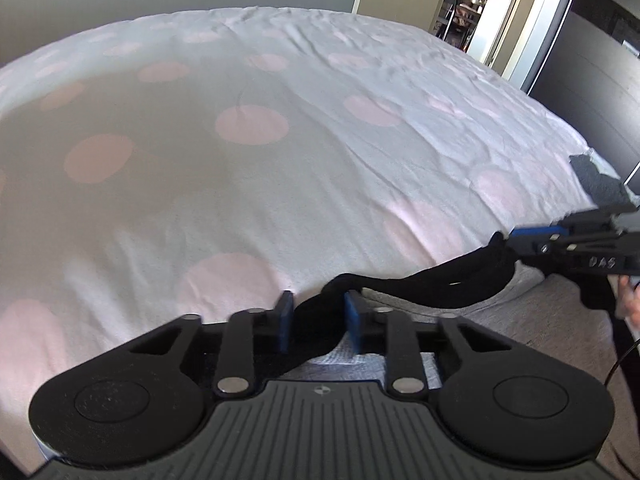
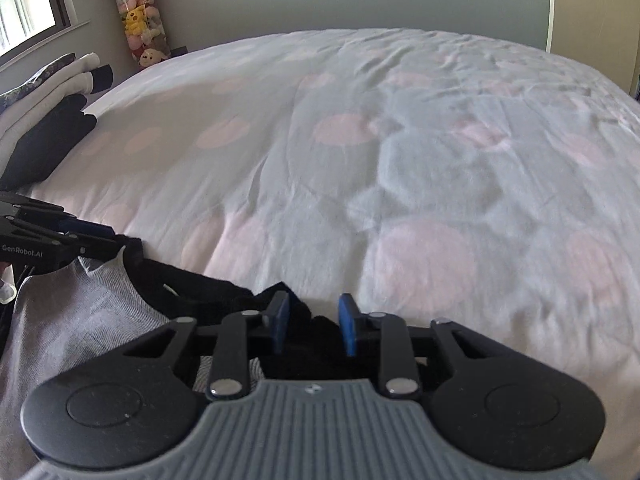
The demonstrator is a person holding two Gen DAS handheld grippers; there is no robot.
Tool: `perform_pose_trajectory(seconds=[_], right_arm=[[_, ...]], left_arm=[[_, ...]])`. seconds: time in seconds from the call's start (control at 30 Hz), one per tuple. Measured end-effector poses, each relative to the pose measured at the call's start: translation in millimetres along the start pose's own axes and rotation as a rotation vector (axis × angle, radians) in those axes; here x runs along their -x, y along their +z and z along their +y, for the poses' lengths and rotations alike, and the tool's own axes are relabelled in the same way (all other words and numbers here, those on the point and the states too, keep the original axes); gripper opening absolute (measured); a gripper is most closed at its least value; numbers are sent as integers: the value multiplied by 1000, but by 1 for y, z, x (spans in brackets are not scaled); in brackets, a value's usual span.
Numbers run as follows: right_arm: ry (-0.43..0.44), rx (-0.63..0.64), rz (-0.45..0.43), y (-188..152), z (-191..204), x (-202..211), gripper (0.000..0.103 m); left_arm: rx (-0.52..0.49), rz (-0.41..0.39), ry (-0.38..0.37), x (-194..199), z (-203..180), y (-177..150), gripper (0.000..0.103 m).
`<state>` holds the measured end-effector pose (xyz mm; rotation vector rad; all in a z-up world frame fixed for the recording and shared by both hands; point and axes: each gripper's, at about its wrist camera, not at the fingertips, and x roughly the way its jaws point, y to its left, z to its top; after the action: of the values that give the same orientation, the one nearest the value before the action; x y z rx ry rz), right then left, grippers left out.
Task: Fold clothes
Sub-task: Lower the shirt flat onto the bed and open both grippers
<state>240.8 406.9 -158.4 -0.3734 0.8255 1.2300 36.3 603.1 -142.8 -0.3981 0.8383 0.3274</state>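
A black garment hangs stretched between my two grippers at the near edge of the bed. My left gripper has its blue pads closed on one black end. My right gripper has its pads closed on the other black end. The right gripper also shows at the right of the left wrist view. The left gripper shows at the left of the right wrist view. A grey garment lies under the black one, hanging off the bed edge.
The bed has a white cover with pink dots. A pile of folded clothes sits at its left side. A column of plush toys stands in the far corner. An open doorway is beyond the bed.
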Motion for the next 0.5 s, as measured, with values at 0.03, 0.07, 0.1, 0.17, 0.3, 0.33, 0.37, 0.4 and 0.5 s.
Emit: perform_pose_trajectory(seconds=[0.03, 0.07, 0.1, 0.17, 0.3, 0.33, 0.37, 0.4, 0.5], right_arm=[[4, 0, -1, -3, 1, 0, 10], [1, 8, -3, -3, 2, 2, 8], [-3, 16, -6, -4, 3, 3, 6], [-25, 35, -43, -1, 7, 11, 5], [-83, 93, -168, 16, 15, 29, 5], [-113, 114, -192, 21, 17, 30, 5], [-132, 128, -201, 25, 18, 27, 5], [-150, 141, -207, 30, 19, 23, 4], [-189, 172, -185, 34, 20, 3, 4]], left_arm=[[3, 0, 2, 1, -2, 0, 8], [-6, -7, 14, 3, -5, 1, 7], [-18, -16, 29, 6, -9, 2, 6], [-48, -74, 56, 15, -17, 6, 5], [-86, -185, 128, 27, -26, 22, 5], [-101, -189, 155, 23, -28, 26, 5], [-116, -181, 175, 16, -28, 29, 5], [-132, -169, 192, 9, -29, 30, 5], [-175, -133, 235, -15, -29, 27, 5]])
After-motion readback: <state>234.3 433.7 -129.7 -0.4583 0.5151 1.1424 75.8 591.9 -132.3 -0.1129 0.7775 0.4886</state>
